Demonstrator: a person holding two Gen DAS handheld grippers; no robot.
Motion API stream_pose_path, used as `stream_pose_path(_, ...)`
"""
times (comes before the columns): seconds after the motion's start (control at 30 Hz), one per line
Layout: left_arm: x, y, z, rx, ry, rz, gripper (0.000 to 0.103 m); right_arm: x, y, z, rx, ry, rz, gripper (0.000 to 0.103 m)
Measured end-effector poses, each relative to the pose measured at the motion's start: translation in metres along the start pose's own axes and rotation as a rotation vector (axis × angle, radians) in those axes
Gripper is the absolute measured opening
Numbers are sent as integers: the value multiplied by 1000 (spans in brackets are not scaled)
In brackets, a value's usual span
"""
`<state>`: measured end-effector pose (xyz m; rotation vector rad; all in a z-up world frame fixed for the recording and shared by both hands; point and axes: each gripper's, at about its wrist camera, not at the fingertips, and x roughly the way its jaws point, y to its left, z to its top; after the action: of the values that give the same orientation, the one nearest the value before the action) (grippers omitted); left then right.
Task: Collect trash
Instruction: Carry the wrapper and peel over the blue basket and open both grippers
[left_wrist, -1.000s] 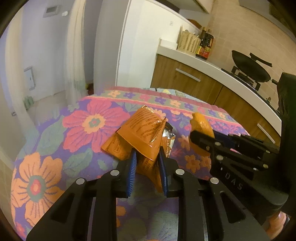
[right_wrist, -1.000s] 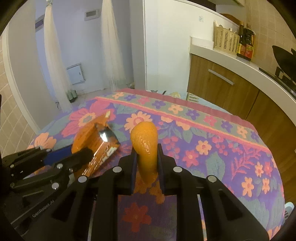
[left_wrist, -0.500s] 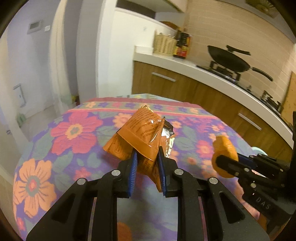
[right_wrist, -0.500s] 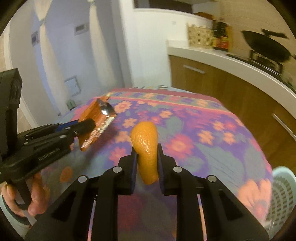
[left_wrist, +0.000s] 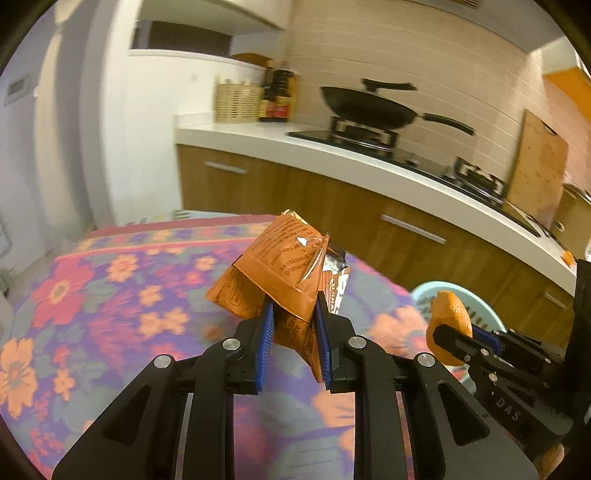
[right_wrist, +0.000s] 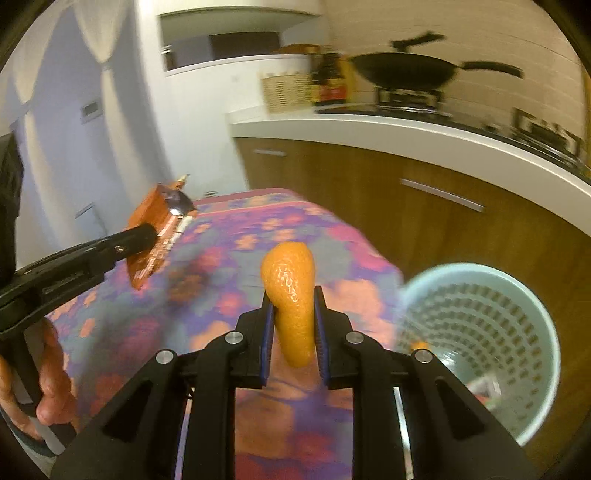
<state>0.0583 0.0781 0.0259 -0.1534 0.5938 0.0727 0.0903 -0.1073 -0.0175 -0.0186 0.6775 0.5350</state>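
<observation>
My left gripper is shut on a crumpled orange snack wrapper and holds it above the flowered tablecloth. My right gripper is shut on a piece of orange peel, held above the table's right edge. A pale blue mesh waste basket stands on the floor just right of the table, with some trash inside. In the left wrist view the right gripper and peel are at the right, in front of the basket. In the right wrist view the left gripper with the wrapper is at the left.
Wooden kitchen cabinets with a white counter run behind the table. A black wok sits on the stove, with bottles and a woven basket beside it. A hand holds the left gripper's handle.
Both grippers have swung to the right with their loads, away from the table's middle. The waste basket has come into view beside the table's right edge.
</observation>
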Motion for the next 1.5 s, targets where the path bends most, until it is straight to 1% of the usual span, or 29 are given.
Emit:
stream_pose_path(0.13, 8, -31, 1, 31, 8, -38, 20, -8, -36, -3, 72, 2, -63, 17)
stream_pose_path(0.27, 16, -63, 1, 71, 19, -71, 20, -8, -81, -11, 175, 44, -138, 17)
stream_pose_path(0.37, 21, -85, 1, 100, 27, -95, 20, -6, -111, -21, 250, 80, -173, 17)
stream_pose_path(0.43, 25, -97, 1, 116, 30, -109, 20, -6, -125, -26, 278, 91, -197, 17)
stream_pose_path(0.53, 30, -117, -1, 149, 38, -146, 20, -7, -140, -32, 282, 90, -233, 17)
stream_pose_path(0.67, 43, -142, -7, 184, 66, -166, 20, -6, -152, -39, 295, 110, -250, 19)
stream_pose_path(0.8, 56, -155, -14, 195, 92, -173, 20, -4, -159, -45, 287, 130, -269, 20)
stream_pose_path(1.03, 72, -170, -20, 210, 120, -177, 20, -8, -175, -54, 313, 135, -252, 23)
stream_pose_path(1.07, 73, -172, -21, 213, 124, -177, 20, -9, -175, -55, 316, 134, -250, 25)
stream_pose_path(1.1, 75, -175, -22, 217, 128, -179, 20, -11, -177, -56, 319, 133, -247, 29)
stream_pose_path(1.17, 78, -179, -24, 227, 132, -181, 21, -13, -178, -57, 320, 128, -248, 41)
stream_pose_path(1.2, 79, -181, -25, 232, 133, -183, 21, -14, -177, -57, 317, 121, -255, 44)
stream_pose_path(1.27, 79, -184, -27, 237, 135, -185, 21, -17, -177, -57, 314, 114, -263, 44)
stream_pose_path(1.37, 81, -188, -29, 245, 139, -189, 21, -22, -183, -58, 343, 98, -252, 44)
stream_pose_path(1.4, 81, -189, -29, 248, 140, -190, 22, -25, -184, -58, 351, 90, -253, 44)
stream_pose_path(1.47, 82, -192, -31, 255, 144, -195, 27, -29, -186, -57, 356, 81, -258, 44)
stream_pose_path(1.5, 82, -193, -31, 257, 143, -197, 34, -31, -186, -57, 356, 79, -261, 44)
